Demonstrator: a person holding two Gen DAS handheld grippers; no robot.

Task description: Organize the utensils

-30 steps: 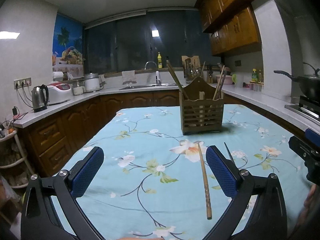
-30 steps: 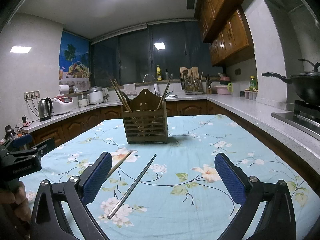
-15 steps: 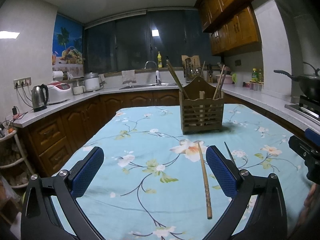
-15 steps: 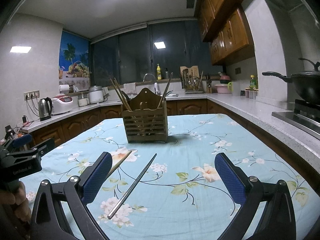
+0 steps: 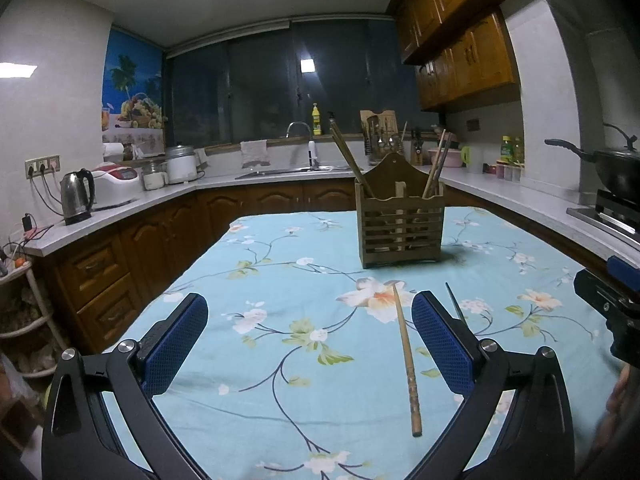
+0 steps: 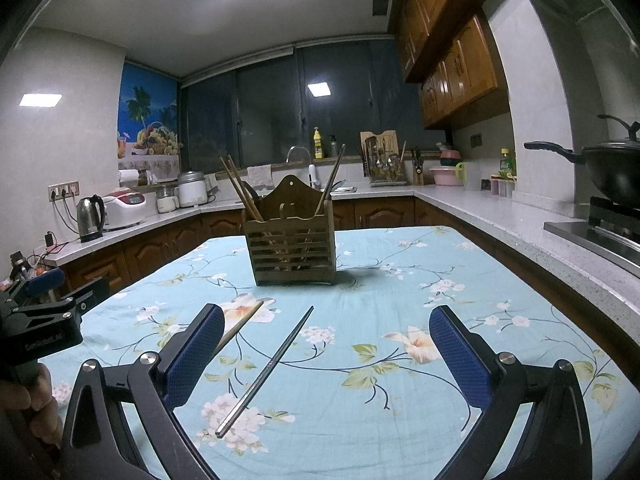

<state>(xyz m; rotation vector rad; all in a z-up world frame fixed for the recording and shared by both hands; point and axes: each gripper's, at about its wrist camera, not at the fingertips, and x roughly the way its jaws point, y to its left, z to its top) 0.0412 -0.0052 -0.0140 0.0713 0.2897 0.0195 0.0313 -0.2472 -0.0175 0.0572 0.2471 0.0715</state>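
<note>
Left tool (image 5: pixel 308 336) hovered low over the worktop (image 5: pixel 280 360), pads spread wide, nothing in them. Wooden chopstick (image 5: pixel 407 360) lay flat on the cloth just inside the left tool's right pad, thick end nearest the camera, tip aimed at the holder (image 5: pixel 400 226).

Steel chopstick (image 6: pixel 266 370) lay flat further right, angled, between the right tool's pads but closer to its left one. Right tool (image 6: pixel 326 354) also wide and empty. Holder stood upright, well beyond both loose sticks, with chopsticks already leaning out of its left and right compartments.

Step in hand, as I read it: pick one loose stick — neither was gripped yet.

How to do it well:
- Centre the pads across the stick, not along it; the wooden one sat off to one side of the left tool, so shift right first.
- Come down until the pads nearly touch the cloth — both sticks are thin and flat, easy to close above.
- Grip near mid-length so it won't swing when lifted.
- Steel one likely slippery; close square to it.
- Tilt upright before dropping into a compartment.
</note>
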